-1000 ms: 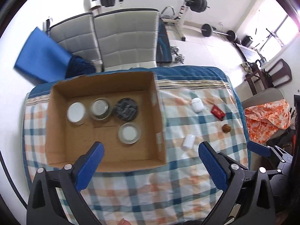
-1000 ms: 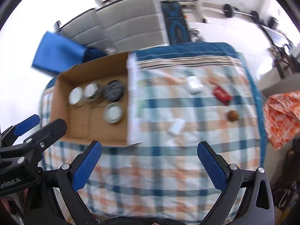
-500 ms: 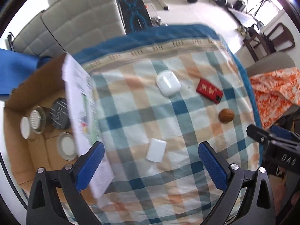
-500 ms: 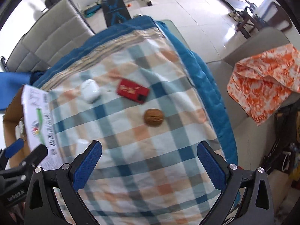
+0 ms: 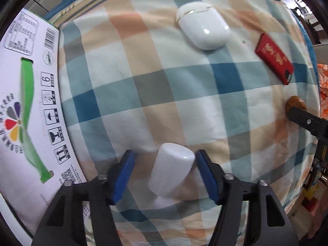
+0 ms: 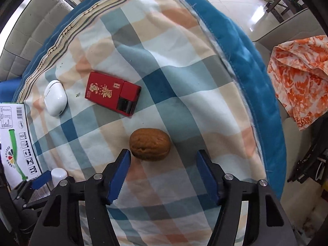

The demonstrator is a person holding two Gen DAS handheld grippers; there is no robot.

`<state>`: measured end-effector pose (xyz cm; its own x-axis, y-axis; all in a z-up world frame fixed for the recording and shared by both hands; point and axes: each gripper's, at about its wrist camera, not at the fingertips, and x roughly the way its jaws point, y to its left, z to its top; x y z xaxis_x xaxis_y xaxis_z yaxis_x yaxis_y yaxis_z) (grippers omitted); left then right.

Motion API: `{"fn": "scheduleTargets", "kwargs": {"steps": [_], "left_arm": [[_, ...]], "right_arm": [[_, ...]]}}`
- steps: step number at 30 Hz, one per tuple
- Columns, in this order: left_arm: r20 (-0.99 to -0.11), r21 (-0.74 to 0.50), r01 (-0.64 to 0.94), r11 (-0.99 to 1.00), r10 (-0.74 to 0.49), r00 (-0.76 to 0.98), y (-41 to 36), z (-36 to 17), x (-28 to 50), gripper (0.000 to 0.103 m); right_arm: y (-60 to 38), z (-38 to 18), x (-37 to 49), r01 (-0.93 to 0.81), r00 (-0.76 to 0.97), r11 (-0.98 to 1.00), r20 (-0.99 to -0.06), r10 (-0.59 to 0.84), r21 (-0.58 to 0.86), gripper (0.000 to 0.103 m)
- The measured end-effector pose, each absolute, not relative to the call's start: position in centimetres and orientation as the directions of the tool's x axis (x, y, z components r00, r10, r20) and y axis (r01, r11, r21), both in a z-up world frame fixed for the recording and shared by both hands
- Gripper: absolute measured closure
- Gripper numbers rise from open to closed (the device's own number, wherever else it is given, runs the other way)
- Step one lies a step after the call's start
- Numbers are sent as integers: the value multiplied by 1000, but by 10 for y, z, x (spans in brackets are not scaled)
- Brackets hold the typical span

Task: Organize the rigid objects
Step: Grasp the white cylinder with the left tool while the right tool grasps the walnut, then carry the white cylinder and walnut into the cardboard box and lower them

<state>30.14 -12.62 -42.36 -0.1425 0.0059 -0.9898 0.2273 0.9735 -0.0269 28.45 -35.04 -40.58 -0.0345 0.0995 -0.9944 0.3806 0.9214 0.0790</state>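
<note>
A small white bottle (image 5: 171, 174) lies on the checked cloth between the blue pads of my left gripper (image 5: 164, 164), which is open and straddles it without gripping. A brown walnut (image 6: 150, 147) lies just ahead of my open right gripper (image 6: 164, 164), near its left pad. A white earbud case (image 5: 203, 25) and a red box (image 5: 273, 58) lie farther back; both also show in the right wrist view, the case (image 6: 55, 98) left of the box (image 6: 112, 93). The walnut (image 5: 295, 103) shows at the right edge of the left wrist view.
The cardboard box's printed white flap (image 5: 28, 94) stands at the left, close to my left gripper. The cloth's blue edge (image 6: 246, 65) drops off to the right. An orange patterned cloth (image 6: 301, 69) lies on a seat beyond it.
Both grippers have dropped low and forward to the cloth. The left one now straddles the white bottle and has narrowed; the right one has closed in on the walnut.
</note>
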Motion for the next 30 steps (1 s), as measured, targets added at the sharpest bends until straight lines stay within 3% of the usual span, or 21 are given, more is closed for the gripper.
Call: {"fn": "scheduleTargets", "kwargs": {"steps": [3,5,6,7,9,22,30], "left_arm": [[-991,-32,223,974,-1,-137,-127,-424,302,50],[-992,-35,222,974,-6,-130,-128,-422,301,61],[-992,-37,215,976,-10,-126,-127,-420,301,72],[-992,-38,211,977,-12,-122,-125,-417,305,74],[-992,-46,204,978,-21,-121,-126,-415,305,74],[-991,-114,150,982,-101,-93,-93,-384,304,74],[-984,-177,165,970,-180,3,-76,-325,295,74]], "right_arm": [[-351,-412,289,374,-35,924,-994,101,81,36],[-350,-414,292,368,-37,927,-995,94,74,40],[-351,-415,294,366,-36,928,-995,92,73,45],[-350,-416,295,361,-39,930,-996,85,65,48],[-352,-415,297,354,-46,934,-996,71,50,60],[-338,-389,279,321,-22,943,-995,96,84,60],[-312,-346,265,294,26,943,-988,151,152,60]]}}
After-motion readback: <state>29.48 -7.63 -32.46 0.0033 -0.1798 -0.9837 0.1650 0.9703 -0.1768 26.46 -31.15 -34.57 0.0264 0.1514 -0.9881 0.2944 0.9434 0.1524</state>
